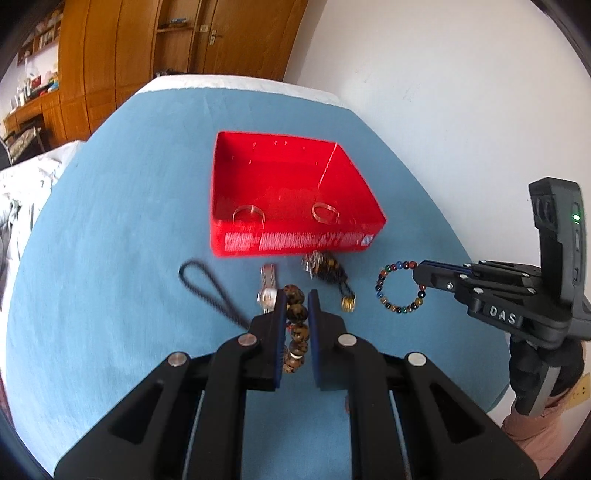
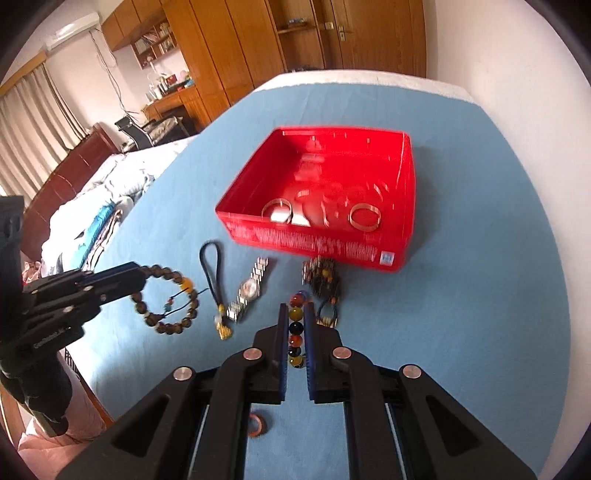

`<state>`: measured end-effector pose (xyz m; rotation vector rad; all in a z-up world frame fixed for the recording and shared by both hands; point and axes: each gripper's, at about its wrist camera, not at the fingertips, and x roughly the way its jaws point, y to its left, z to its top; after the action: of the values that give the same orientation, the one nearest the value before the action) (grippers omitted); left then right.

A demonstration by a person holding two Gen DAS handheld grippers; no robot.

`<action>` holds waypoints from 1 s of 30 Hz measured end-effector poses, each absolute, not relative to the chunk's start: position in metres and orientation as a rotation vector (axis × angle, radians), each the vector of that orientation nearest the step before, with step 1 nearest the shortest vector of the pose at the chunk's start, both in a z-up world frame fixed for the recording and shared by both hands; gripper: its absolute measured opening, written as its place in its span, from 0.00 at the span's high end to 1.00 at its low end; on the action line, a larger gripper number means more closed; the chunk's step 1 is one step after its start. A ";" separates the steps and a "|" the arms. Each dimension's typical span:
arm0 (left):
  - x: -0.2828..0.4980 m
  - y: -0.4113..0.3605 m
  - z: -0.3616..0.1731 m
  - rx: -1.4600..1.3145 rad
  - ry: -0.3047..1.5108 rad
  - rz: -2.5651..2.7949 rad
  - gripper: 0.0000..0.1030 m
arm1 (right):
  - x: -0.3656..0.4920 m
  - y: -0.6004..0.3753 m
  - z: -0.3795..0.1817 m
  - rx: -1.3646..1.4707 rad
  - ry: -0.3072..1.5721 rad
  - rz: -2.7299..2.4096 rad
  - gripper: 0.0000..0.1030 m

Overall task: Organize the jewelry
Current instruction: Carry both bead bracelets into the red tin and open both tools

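— Left wrist view: our left gripper (image 1: 297,295) pinches the brown bead bracelet (image 1: 295,332); our right gripper (image 2: 297,310) pinches the colourful bead bracelet (image 2: 295,328), both near the red box (image 2: 402,236).

— If we swing, hanging loops may catch the watch (image 2: 249,290).

We are in a home, in a bedroom: we see a bed (image 2: 99,206) with crumpled bedding, wooden wardrobes (image 2: 236,48), a desk (image 2: 173,101) with shelves (image 2: 155,42) above it, long curtains (image 2: 26,125), and an air conditioner (image 2: 72,29).
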<state>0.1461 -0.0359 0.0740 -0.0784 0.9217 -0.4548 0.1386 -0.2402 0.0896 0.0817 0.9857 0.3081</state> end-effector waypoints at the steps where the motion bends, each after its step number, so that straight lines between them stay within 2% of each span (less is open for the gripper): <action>1: 0.152 -0.038 0.076 -0.080 0.923 -0.453 0.90 | 0.143 -0.240 0.094 0.083 0.980 0.311 0.93; 14: 0.253 -0.076 0.103 -0.124 0.895 -0.448 0.90 | 0.223 -0.238 0.116 0.113 0.938 0.297 0.93; 30: 0.353 -0.096 0.013 -0.129 1.058 -0.361 0.90 | 0.334 -0.237 0.032 0.194 1.076 0.287 0.93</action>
<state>0.3534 -0.0959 0.0132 -0.1288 1.0577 -0.3611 0.3345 -0.2371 0.0322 0.1944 1.0757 0.2866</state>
